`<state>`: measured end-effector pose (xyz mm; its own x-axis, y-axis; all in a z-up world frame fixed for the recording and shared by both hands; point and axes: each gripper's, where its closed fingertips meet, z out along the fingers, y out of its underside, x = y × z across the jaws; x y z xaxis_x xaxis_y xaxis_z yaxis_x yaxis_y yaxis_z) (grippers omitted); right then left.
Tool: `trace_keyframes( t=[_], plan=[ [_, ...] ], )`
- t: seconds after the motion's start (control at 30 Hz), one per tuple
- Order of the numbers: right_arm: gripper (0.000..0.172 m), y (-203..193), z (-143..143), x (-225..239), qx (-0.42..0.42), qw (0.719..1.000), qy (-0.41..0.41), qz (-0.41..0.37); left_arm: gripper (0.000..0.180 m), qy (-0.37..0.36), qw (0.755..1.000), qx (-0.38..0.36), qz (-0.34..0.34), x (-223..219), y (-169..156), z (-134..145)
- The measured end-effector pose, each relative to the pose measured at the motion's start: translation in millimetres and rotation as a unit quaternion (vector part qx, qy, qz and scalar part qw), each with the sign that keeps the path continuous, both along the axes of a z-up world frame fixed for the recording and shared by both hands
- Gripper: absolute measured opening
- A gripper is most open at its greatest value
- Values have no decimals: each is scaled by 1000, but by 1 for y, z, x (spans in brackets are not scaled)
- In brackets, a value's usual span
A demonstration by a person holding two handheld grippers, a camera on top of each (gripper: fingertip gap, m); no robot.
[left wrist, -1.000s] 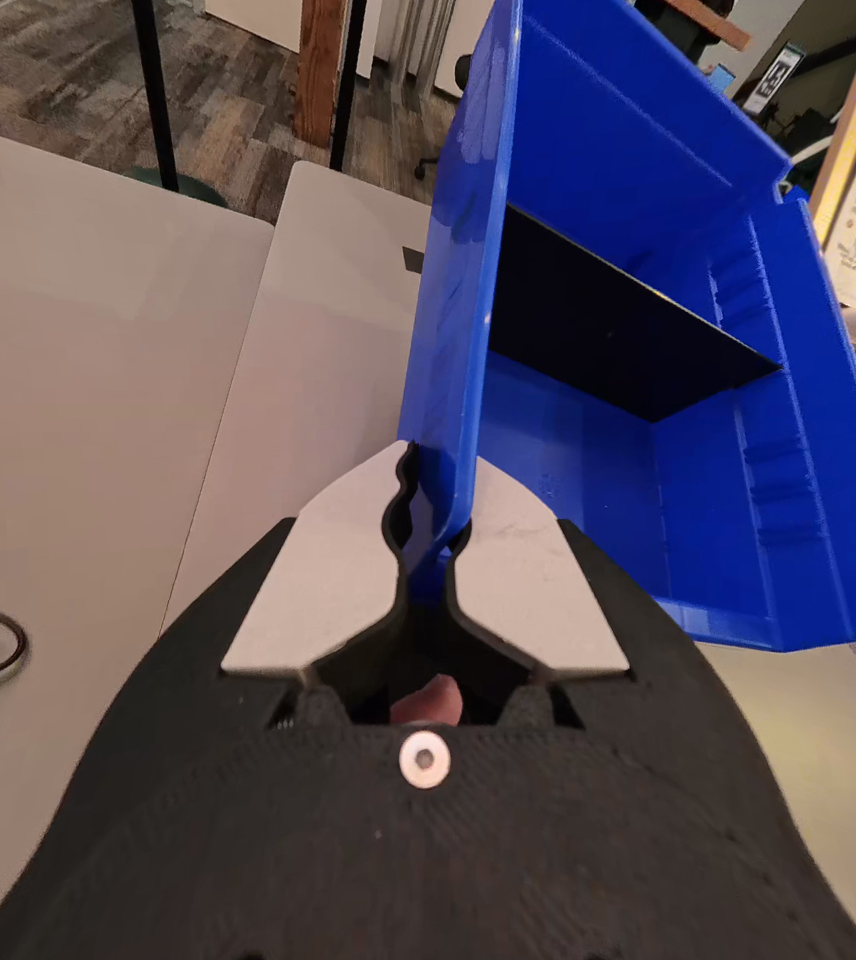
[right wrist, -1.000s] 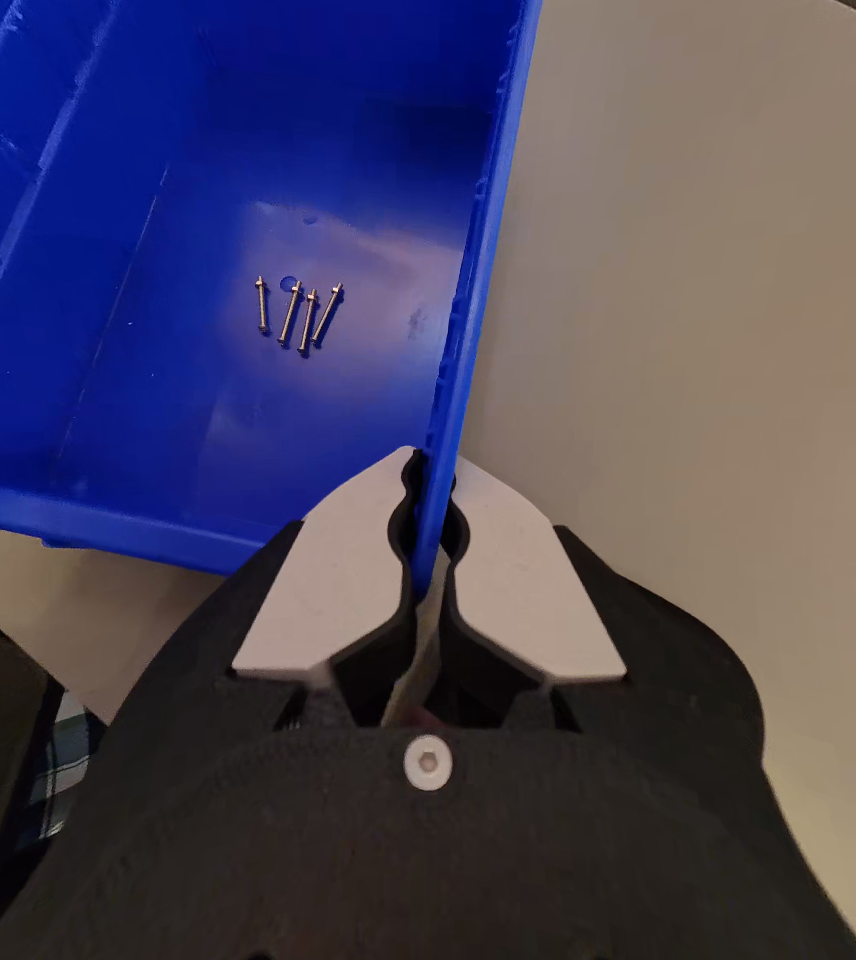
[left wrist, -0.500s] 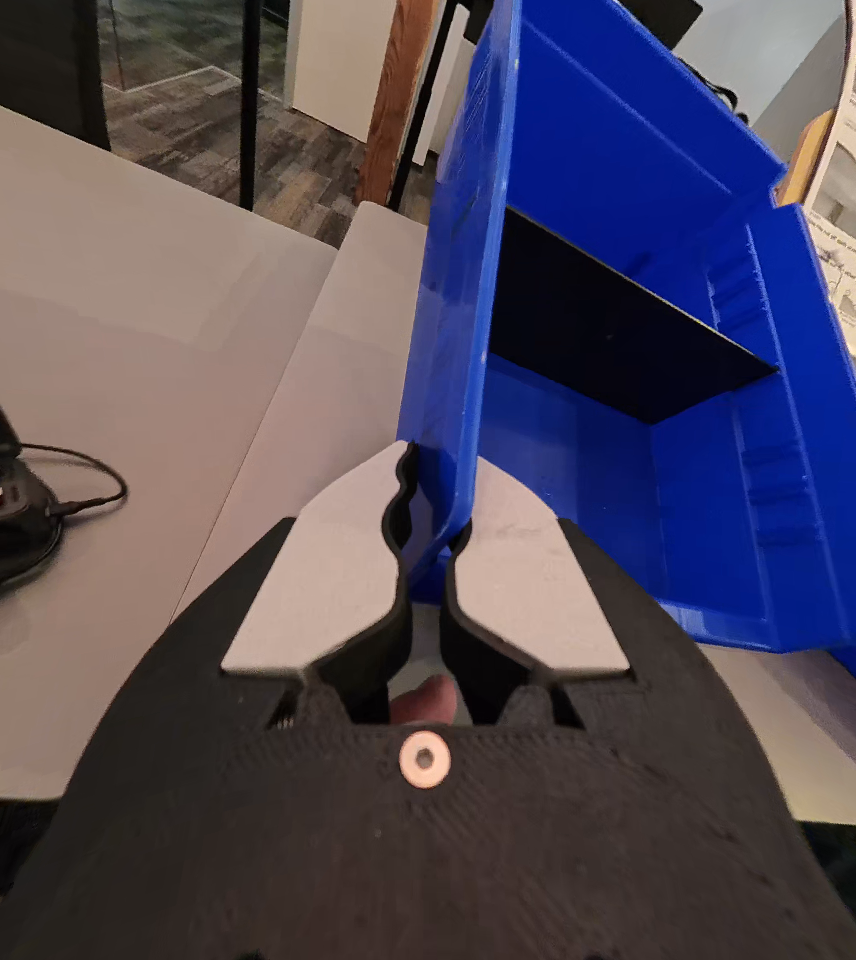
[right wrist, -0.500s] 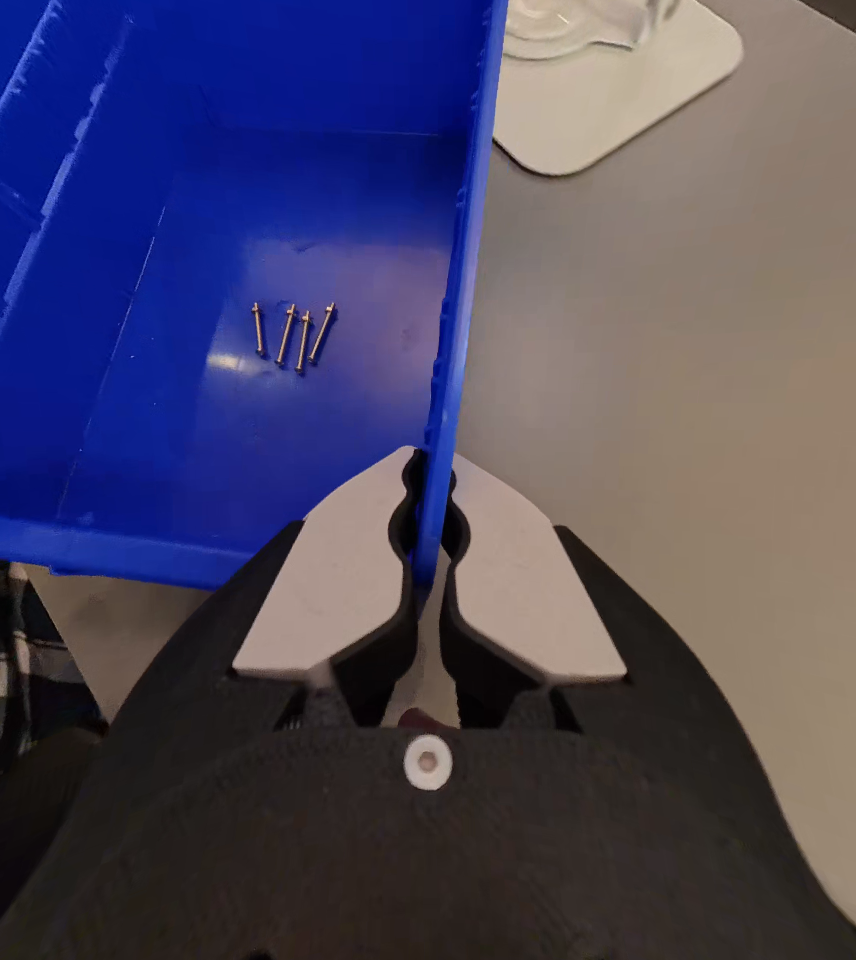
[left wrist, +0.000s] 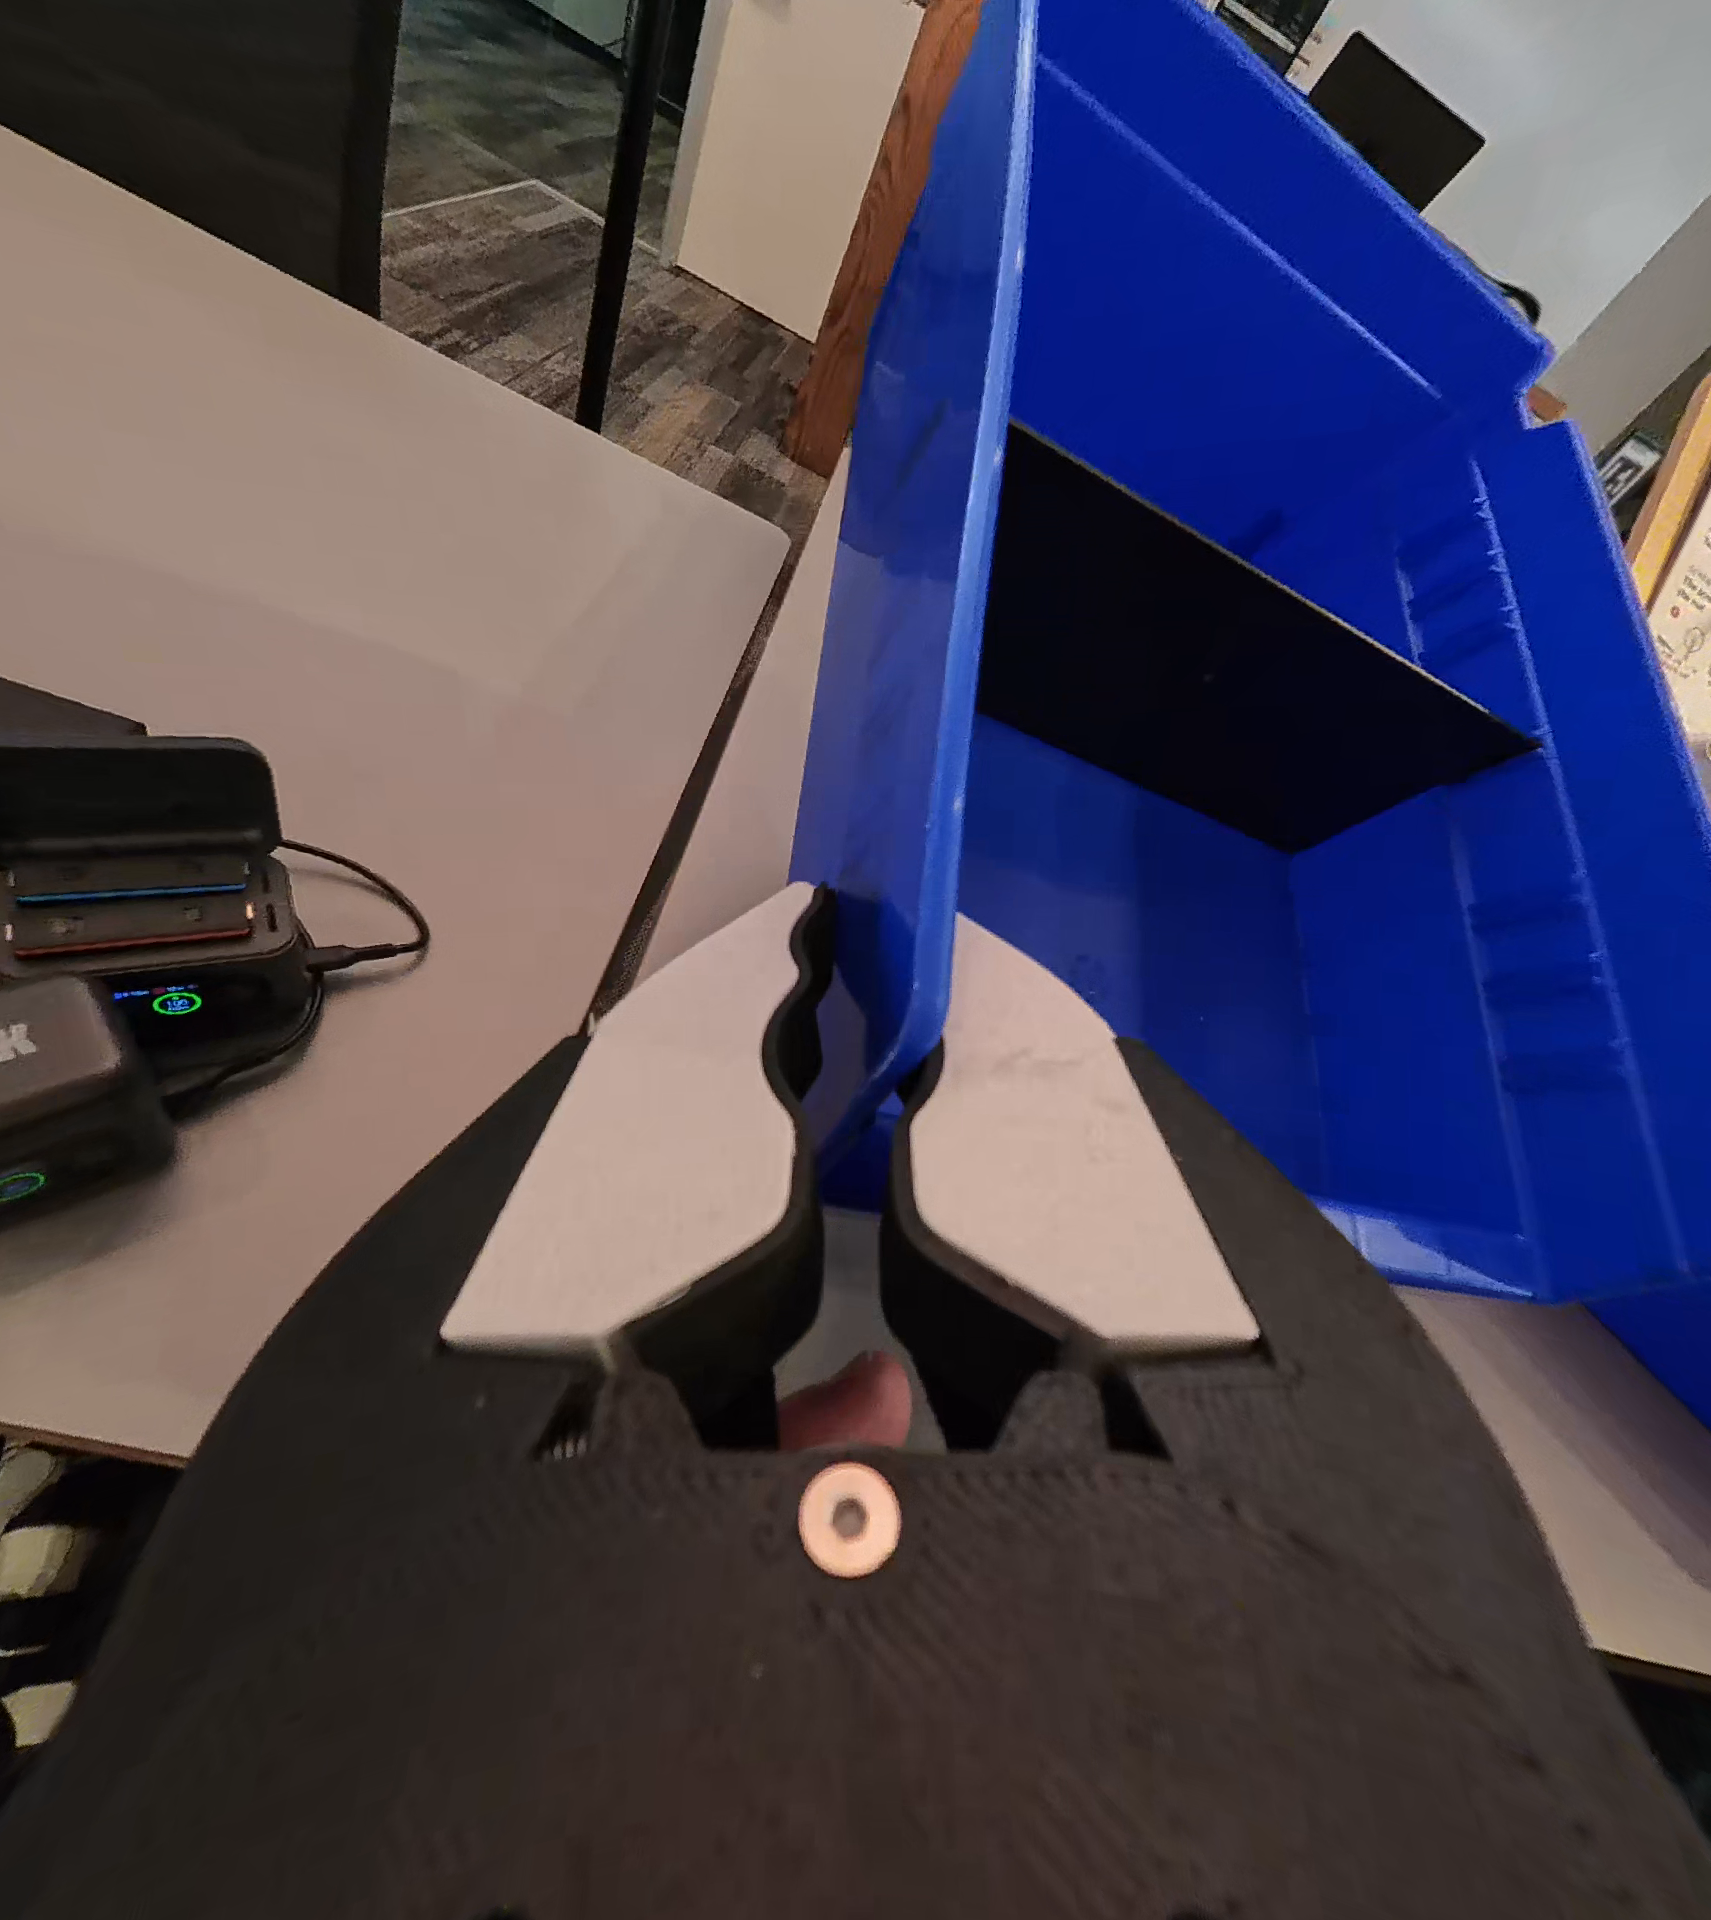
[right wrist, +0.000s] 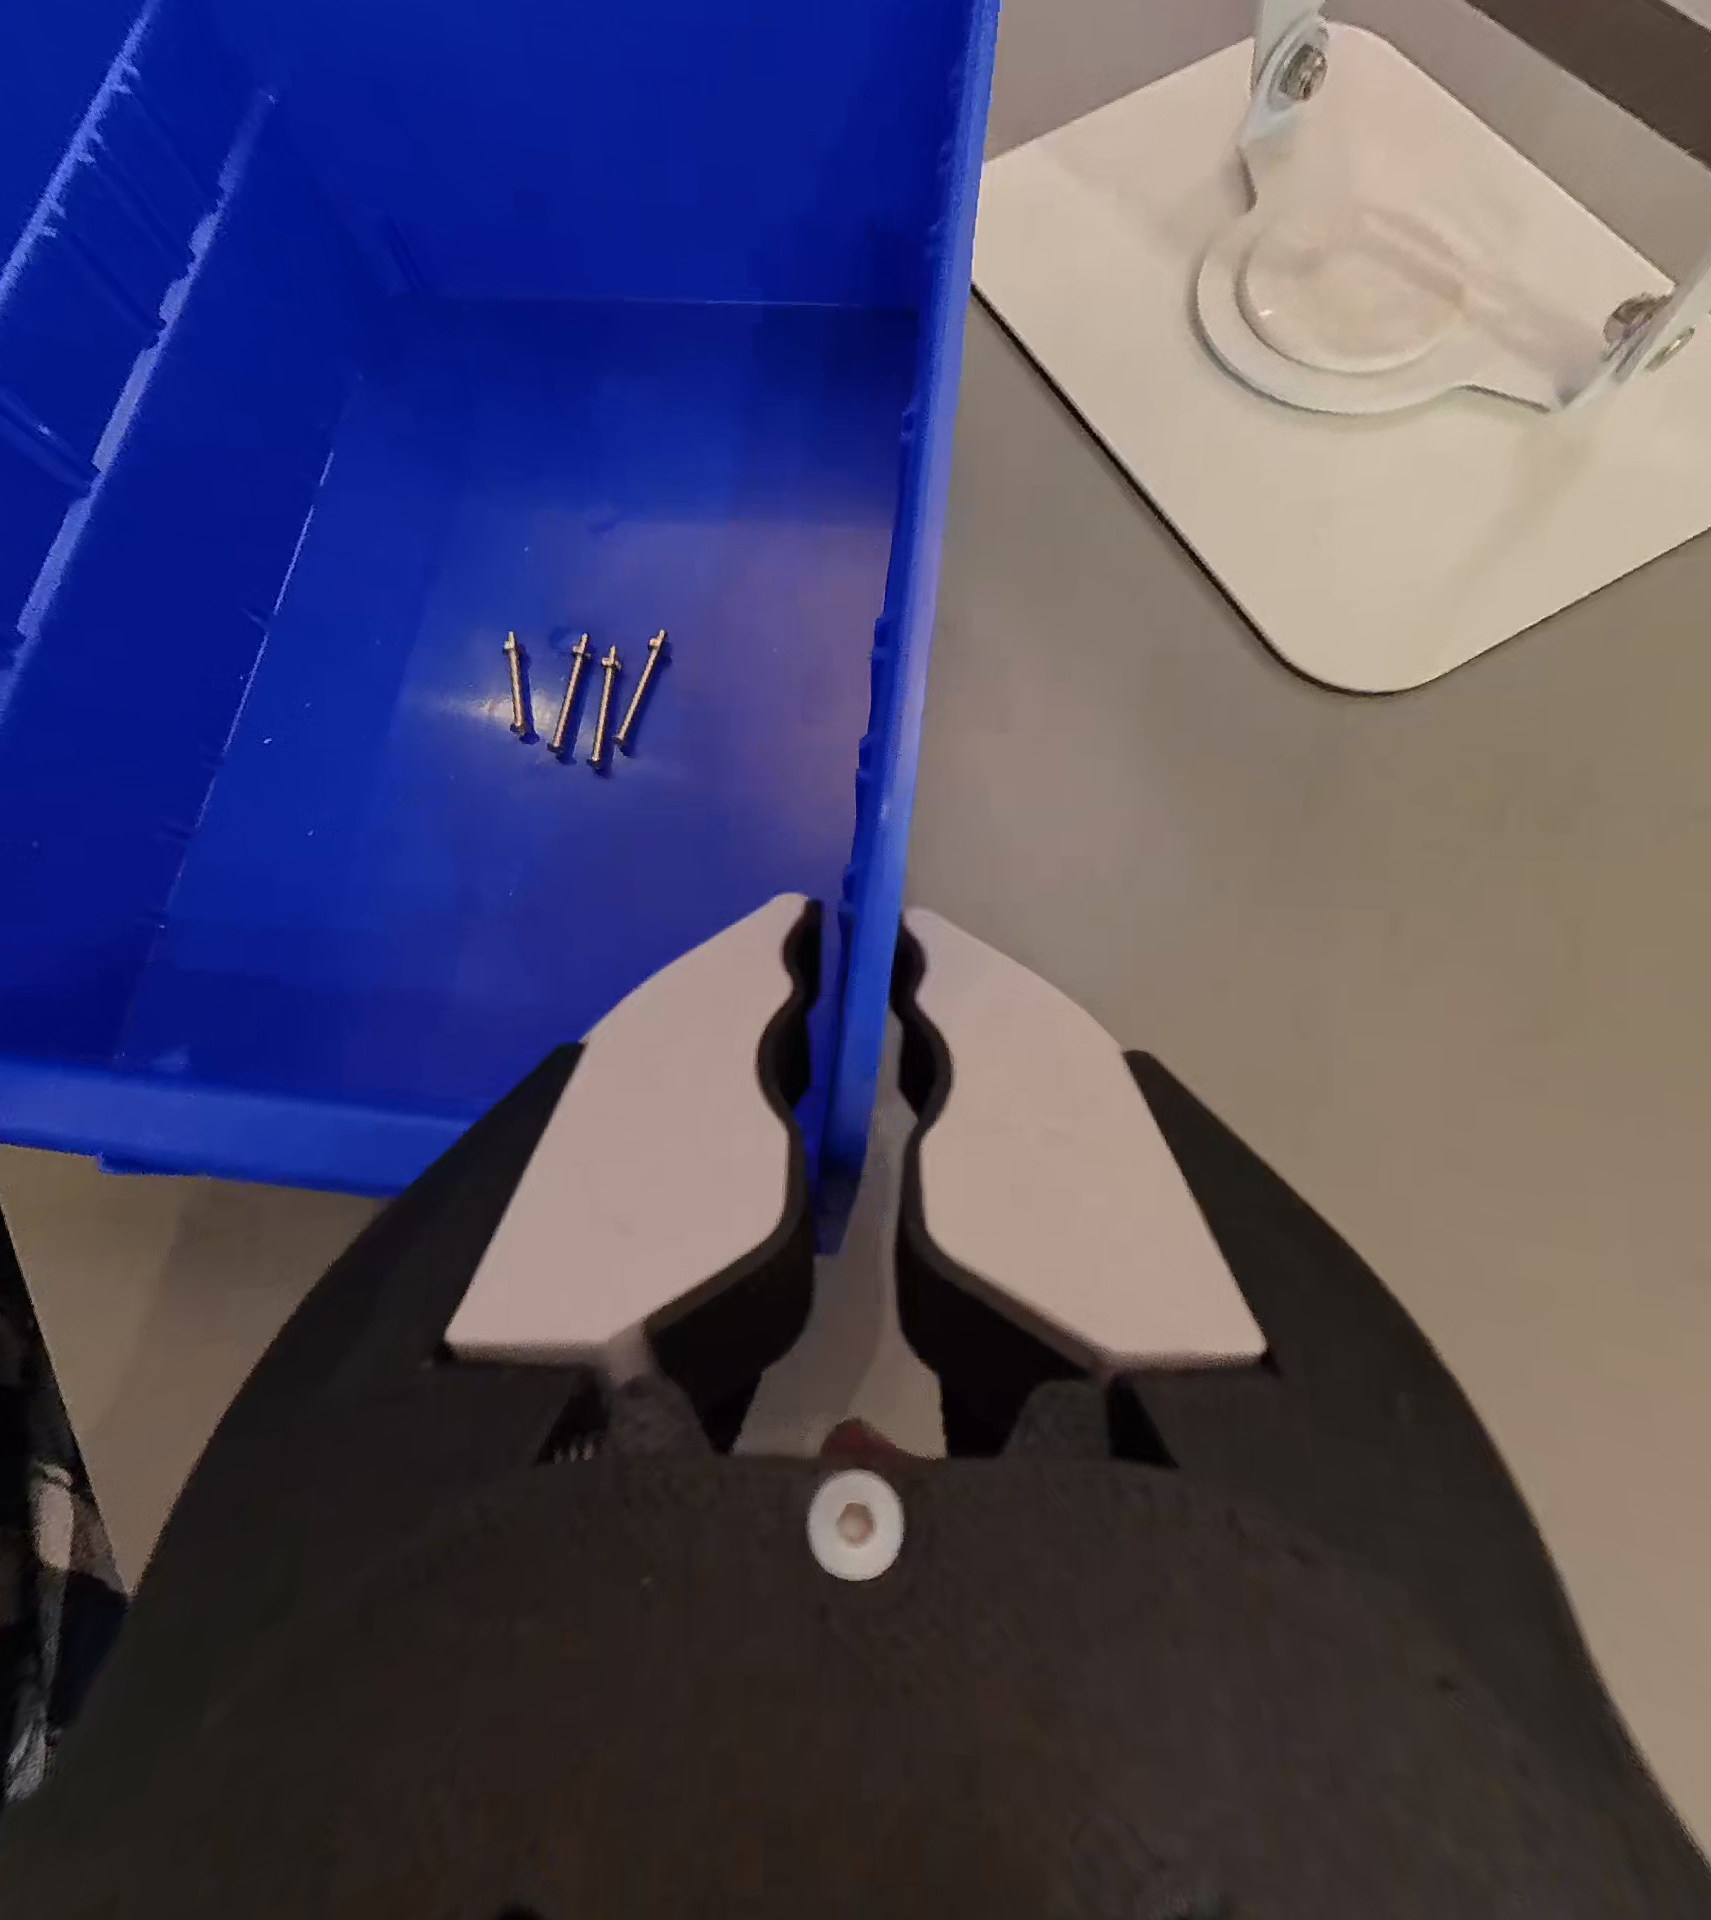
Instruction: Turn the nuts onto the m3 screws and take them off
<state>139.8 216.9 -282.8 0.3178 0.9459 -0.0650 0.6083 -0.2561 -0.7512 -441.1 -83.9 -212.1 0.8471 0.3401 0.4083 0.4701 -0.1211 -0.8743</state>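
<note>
- The right tool (right wrist: 853, 914) had loosened on the blue bin (right wrist: 518, 416): its fingers (right wrist: 944, 997), clamped on the side wall a second before, now stood slightly off it.
- A white stand base (right wrist: 1402, 436) had come fully into the right view.
- Black charging devices (left wrist: 103, 935) had come into view on the tabletop (left wrist: 311, 520) left of the left tool (left wrist: 882, 935).
</note>
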Motion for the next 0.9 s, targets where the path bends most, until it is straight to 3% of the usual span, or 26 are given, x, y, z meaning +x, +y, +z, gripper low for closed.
trace_keyframes(
  t=[0.07,0.2,0.33,0.43,0.9],
  plan=[
    [29,-1,4,-1,6,1000,13,6,8,-6,1000,3,0,-6,-3,-4],
    [35,-3,0,6,14,1000,2,12,8,-17,1000,12,-2,-19,-9,-13],
    [12,-6,-4,5,17,1000,-6,21,8,-22,1000,15,-2,-31,-16,-20],
    [5,-1,-5,1,23,1000,-16,13,8,-24,1000,12,5,-41,-20,-23],
    [5,19,-6,-75,13,1000,-23,-9,8,-31,999,25,22,-57,-25,-24]
  ],
)
